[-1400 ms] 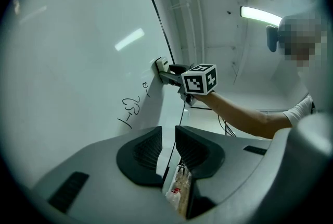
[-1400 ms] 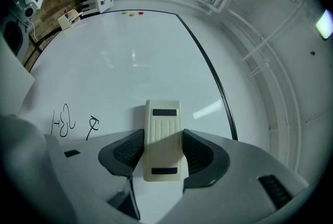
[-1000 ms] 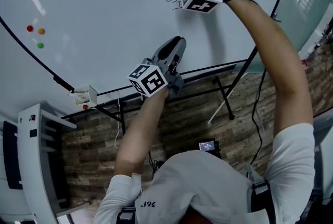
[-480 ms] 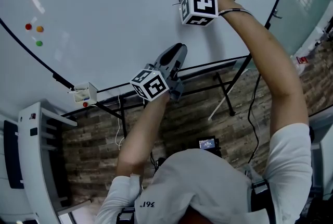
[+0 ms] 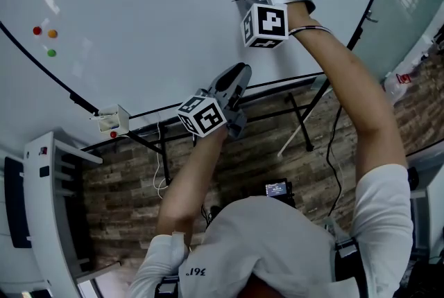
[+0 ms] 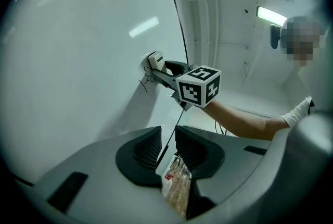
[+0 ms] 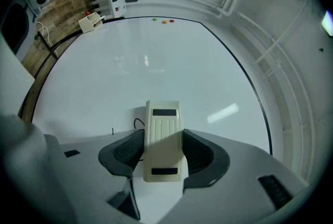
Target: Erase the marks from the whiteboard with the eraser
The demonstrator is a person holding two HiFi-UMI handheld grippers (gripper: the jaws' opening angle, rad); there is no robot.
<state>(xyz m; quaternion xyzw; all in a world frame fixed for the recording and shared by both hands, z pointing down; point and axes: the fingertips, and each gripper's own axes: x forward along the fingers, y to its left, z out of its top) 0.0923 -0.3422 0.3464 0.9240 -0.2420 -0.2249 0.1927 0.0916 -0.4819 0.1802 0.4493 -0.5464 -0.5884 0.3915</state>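
Eraser (image 7: 164,139), cream and oblong, is clamped lengthwise between the jaws of the right gripper (image 7: 164,152), the two dark pads being pressed against its long sides. It is held flat against the whiteboard (image 7: 156,61), high on the board's right part as seen from the head view. A few thin black marks (image 7: 136,123) are seen just beside the eraser's left edge, partly covered by it and by the jaw. In the left gripper view a small scribble (image 6: 145,79) is seen just below the eraser.

The left gripper (image 6: 167,150) is held lower, near the board's bottom edge and not touching it. Its jaws are parted by only a narrow gap, and nothing is held between them; the board's dark frame line and some brick are seen through the gap.

Three small magnets (image 5: 44,32), red, orange and green, are found far over on the board's left side, well apart from the eraser.
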